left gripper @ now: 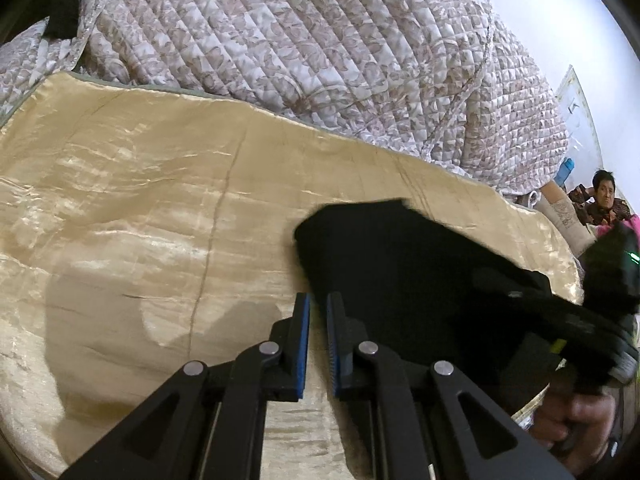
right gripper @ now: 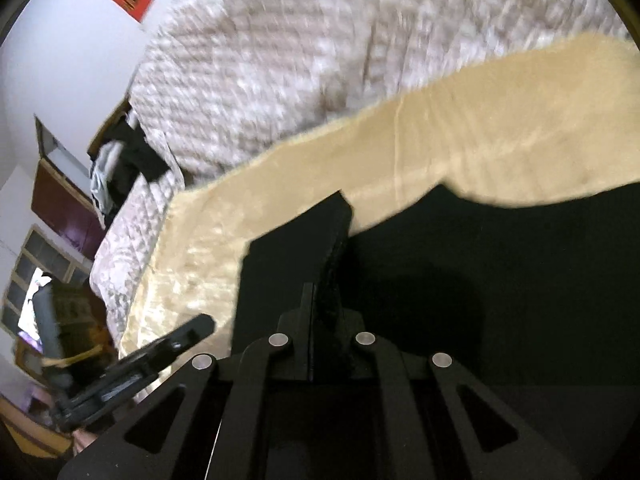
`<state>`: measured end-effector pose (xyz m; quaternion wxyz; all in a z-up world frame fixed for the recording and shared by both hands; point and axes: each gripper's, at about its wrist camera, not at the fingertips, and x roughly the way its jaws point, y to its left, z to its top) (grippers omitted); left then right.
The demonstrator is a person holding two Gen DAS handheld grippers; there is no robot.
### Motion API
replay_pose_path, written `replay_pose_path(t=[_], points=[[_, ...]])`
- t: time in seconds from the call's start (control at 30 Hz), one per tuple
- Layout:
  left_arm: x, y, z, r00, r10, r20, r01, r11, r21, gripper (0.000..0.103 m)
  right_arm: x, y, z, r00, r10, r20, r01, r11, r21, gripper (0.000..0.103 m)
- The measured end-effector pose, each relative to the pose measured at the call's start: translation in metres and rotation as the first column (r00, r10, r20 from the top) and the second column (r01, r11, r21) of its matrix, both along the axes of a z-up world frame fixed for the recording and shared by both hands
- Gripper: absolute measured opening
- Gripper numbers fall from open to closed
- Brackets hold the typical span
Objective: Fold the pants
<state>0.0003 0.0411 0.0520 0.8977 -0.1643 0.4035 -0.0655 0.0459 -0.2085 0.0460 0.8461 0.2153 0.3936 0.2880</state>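
The black pants [left gripper: 400,256] lie in a bundle on a shiny cream bed sheet [left gripper: 140,208]. My left gripper [left gripper: 318,304] hangs over the sheet at the pants' left edge, its blue-padded jaws a narrow gap apart with nothing between them. In the right wrist view my right gripper [right gripper: 324,280] is shut on a fold of the black pants [right gripper: 500,280], which fill the lower right. The left gripper [right gripper: 160,352] also shows at the lower left of that view.
A quilted floral comforter [left gripper: 320,40] is heaped along the far side of the sheet. A seated person [left gripper: 604,200] is at the far right. A window and dark wooden furniture [right gripper: 60,200] stand beyond the bed's end.
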Motion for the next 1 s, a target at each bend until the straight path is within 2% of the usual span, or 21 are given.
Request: replay_pose_path(t=[0.1,0.17,0.2,0.27,0.37,0.47,0.6,0.73,0.9,1.0], points=[[-0.001,-0.006,-0.002,1.000,-0.025,-0.003,0.025,1.000,-0.001,0.011,-0.027,-0.031,0.015,0.994,-0.096,0.053,0.098,0.995,-0.031,0.003],[-0.001,-0.012,-0.006,0.999,-0.050,-0.014,0.050,0.999,-0.004,0.011,-0.041,-0.055,0.013,0.983,-0.176,0.055,0.179,0.982,-0.055,0.003],[-0.001,-0.017,-0.009,0.998,-0.066,-0.024,0.065,0.998,-0.007,0.011,-0.046,-0.068,0.006,0.975,-0.218,0.035,0.219,0.973,-0.066,0.003],[-0.002,-0.026,-0.014,0.994,-0.098,-0.039,0.097,0.995,-0.013,0.011,-0.048,-0.088,-0.020,0.961,-0.271,-0.060,0.265,0.960,-0.085,0.003],[-0.005,-0.041,-0.019,0.988,-0.150,-0.049,0.150,0.989,-0.003,0.011,-0.049,-0.095,-0.041,0.955,-0.272,-0.120,0.262,0.961,-0.092,0.003],[-0.008,-0.049,-0.019,0.984,-0.176,-0.042,0.176,0.984,0.002,0.011,-0.057,-0.093,-0.028,0.961,-0.270,-0.057,0.263,0.958,-0.111,0.003],[-0.009,-0.054,-0.018,0.980,-0.197,-0.035,0.197,0.980,0.004,0.011,-0.066,-0.096,-0.022,0.956,-0.294,-0.024,0.289,0.950,-0.117,0.003],[-0.008,-0.055,-0.019,0.979,-0.202,-0.041,0.202,0.979,0.002,0.011,-0.067,-0.098,-0.037,0.952,-0.298,-0.071,0.287,0.949,-0.134,0.003],[-0.008,-0.058,-0.018,0.976,-0.213,-0.038,0.214,0.977,0.007,0.011,-0.064,-0.099,-0.038,0.952,-0.294,-0.091,0.281,0.950,-0.134,0.005],[-0.009,-0.058,-0.016,0.976,-0.216,-0.028,0.217,0.976,0.010,0.011,-0.074,-0.108,-0.025,0.927,-0.369,-0.063,0.354,0.919,-0.175,0.012]])
